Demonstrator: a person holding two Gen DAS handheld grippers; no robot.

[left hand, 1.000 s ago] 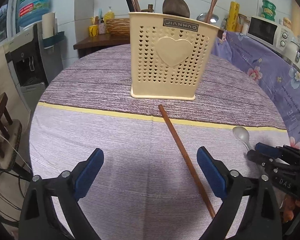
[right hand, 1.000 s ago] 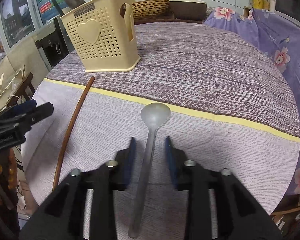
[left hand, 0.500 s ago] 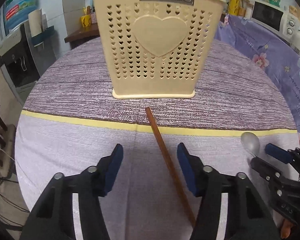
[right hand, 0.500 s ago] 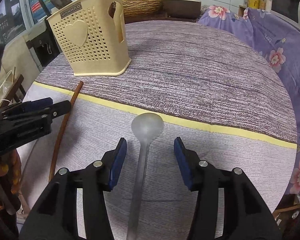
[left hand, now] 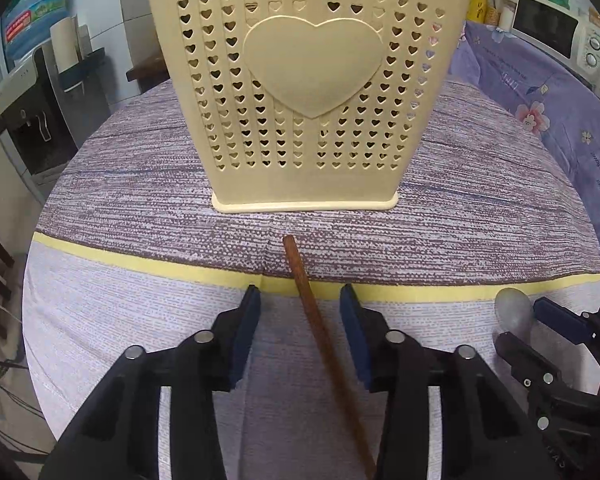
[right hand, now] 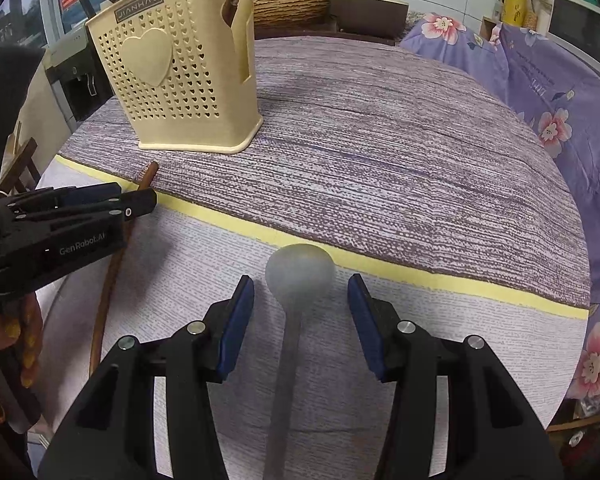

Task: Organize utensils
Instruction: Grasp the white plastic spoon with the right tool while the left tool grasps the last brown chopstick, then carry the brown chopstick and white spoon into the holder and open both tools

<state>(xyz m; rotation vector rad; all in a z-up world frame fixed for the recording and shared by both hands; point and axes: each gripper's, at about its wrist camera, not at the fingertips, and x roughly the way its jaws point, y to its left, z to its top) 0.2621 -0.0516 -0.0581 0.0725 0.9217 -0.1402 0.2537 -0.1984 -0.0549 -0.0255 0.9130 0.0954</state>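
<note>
Now chopstick (left hand: 318, 328) lies between fingers (left hand: 246, 332).

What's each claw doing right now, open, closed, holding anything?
Left claw: open, straddling the brown chopstick, not gripping it.
Right claw: open, straddling the grey spoon, not gripping it.

- The left gripper (left hand: 300, 304) points toward 12 o'clock in its own view, jaws parted, the blue pads (left hand: 246, 330) facing each other across a gap.
- The right gripper (right hand: 301, 292) likewise points toward 12 o'clock with jaws spread wide, its pads (right hand: 236, 326) well apart.
- Each shows in the other's view: the left gripper at 9 o'clock, the right gripper at 4 o'clock.
</note>
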